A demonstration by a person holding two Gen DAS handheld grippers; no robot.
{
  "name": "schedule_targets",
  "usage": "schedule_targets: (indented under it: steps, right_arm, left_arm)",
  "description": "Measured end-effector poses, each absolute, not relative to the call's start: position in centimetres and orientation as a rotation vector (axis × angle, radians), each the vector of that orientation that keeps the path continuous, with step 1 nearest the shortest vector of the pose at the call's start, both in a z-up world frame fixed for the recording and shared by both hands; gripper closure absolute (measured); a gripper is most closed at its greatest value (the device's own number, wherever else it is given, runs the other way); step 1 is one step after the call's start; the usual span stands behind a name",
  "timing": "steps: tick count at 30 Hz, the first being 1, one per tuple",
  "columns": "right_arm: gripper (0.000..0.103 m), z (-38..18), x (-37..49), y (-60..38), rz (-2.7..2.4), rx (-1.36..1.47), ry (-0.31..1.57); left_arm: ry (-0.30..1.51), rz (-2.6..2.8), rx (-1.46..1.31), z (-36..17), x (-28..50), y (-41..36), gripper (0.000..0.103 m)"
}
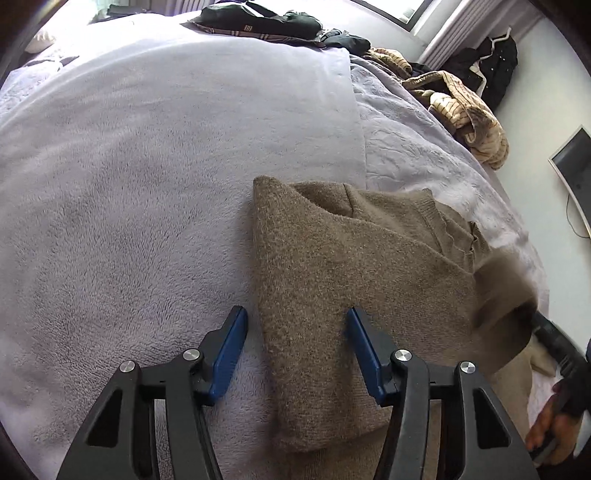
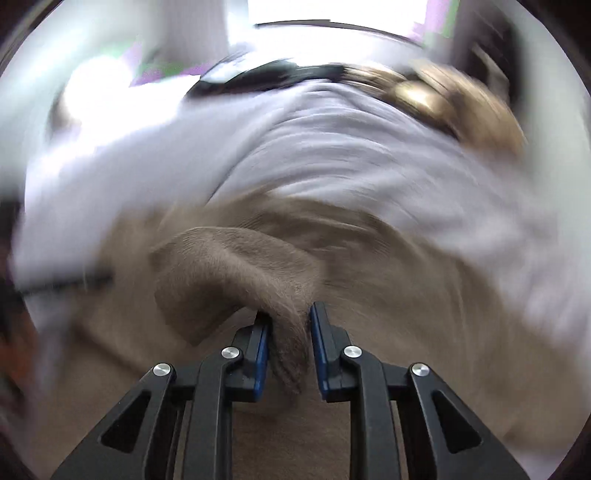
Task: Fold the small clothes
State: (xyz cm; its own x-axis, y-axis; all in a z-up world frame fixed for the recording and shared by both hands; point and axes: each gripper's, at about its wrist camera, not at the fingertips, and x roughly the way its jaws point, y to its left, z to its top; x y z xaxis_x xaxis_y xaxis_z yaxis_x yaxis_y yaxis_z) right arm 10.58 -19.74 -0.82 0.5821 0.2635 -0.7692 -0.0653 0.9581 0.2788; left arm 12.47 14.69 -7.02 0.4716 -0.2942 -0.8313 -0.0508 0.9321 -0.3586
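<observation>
Between the blue pads of the left gripper [image 1: 297, 325] lies the folded left edge of a brown knit sweater [image 1: 343, 266]; the pads stand apart on either side of that fold and do not press on it, so this gripper is open over the cloth. Left of it and ahead spreads a pale lilac fleece blanket [image 1: 147, 166] covering the bed [image 1: 406, 147], and the sweater rests flat on it, running from under the gripper off to the right. Far ahead sit dark clothes [image 1: 266, 20], and ahead to the right a heap of tan striped garments [image 1: 465, 110] lies near the bed's edge. At the lower right of the left wrist view a person's hand [image 1: 550, 424] holds the other tool, with a blurred flap of the sweater raised just beside it. Seen from the right wrist view, which is smeared by blur, the right gripper [image 2: 290, 314] is closed on a bunched fold of the sweater [image 2: 236, 266], the cloth pinched between its pads and rising in a hump just ahead of them.
</observation>
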Motion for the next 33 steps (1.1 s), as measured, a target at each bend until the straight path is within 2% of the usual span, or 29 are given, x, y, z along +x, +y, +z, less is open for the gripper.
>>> schedule_targets:
  steps: [1,3,4,6,8,10,11,12,13,15,19,22,24,26,33]
  right_arm:
    - [0.080,-1.6,10.5,-22.6,0.176,0.392,0.945]
    - [0.076,-4.4,10.0,-27.9,0.133,0.683,0.994]
    - [0.074,-5.6,9.6,-29.4,0.116,0.764,1.016]
    - [0.053,-7.1,8.6,-31.6,0.152,0.906,1.008]
    - [0.036,-7.1,7.9,-32.1,0.205,0.980,0.954]
    - [0.031,-6.5,8.3,-31.6,0.203,0.967,0.941]
    - [0.031,-6.3,8.7,-31.2,0.189,0.944,0.952]
    - [0.032,-6.3,9.3,-30.8,0.166,0.928,0.969]
    - [0.036,-6.3,9.9,-30.4,0.153,0.925,0.980]
    - [0.094,-6.1,10.9,-29.6,0.162,0.918,1.000]
    - [0.094,-4.6,10.5,-27.7,0.187,0.824,0.986]
    - [0.094,-6.0,9.5,-28.9,0.047,0.733,1.039]
    - [0.101,-7.2,8.3,-30.7,0.010,0.790,1.050]
    - [0.101,-7.1,6.9,-32.2,-0.004,0.843,1.033]
    - [0.090,-4.2,6.2,-32.2,0.024,0.778,0.999]
  left_arm:
    - [1.076,-0.152,-0.351,-7.0,12.5,14.6,0.044]
    - [1.080,-0.149,-0.345,-7.0,12.7,14.5,0.033]
    - [1.087,-0.151,-0.347,-7.1,12.9,14.3,0.031]
    - [1.095,-0.148,-0.334,-7.3,13.1,14.0,0.031]
    - [1.094,-0.147,-0.319,-7.4,13.4,13.5,0.031]
    - [1.092,-0.159,-0.316,-7.3,13.6,13.3,0.044]
    - [1.091,-0.177,-0.322,-7.2,13.7,13.2,0.061]
    - [1.091,-0.185,-0.320,-7.0,13.8,13.2,0.073]
    - [1.081,-0.186,-0.309,-6.4,13.9,13.3,0.090]
    - [1.074,-0.201,-0.311,-5.8,14.0,13.8,0.092]
    - [1.091,-0.221,-0.266,-6.6,14.2,14.9,0.092]
    - [1.066,-0.242,-0.274,-7.2,13.7,15.3,0.092]
    - [1.061,-0.234,-0.294,-6.9,13.5,15.7,0.092]
    - [1.052,-0.212,-0.297,-6.1,12.9,16.0,0.092]
    - [0.969,-0.225,-0.240,-2.0,10.3,15.5,0.092]
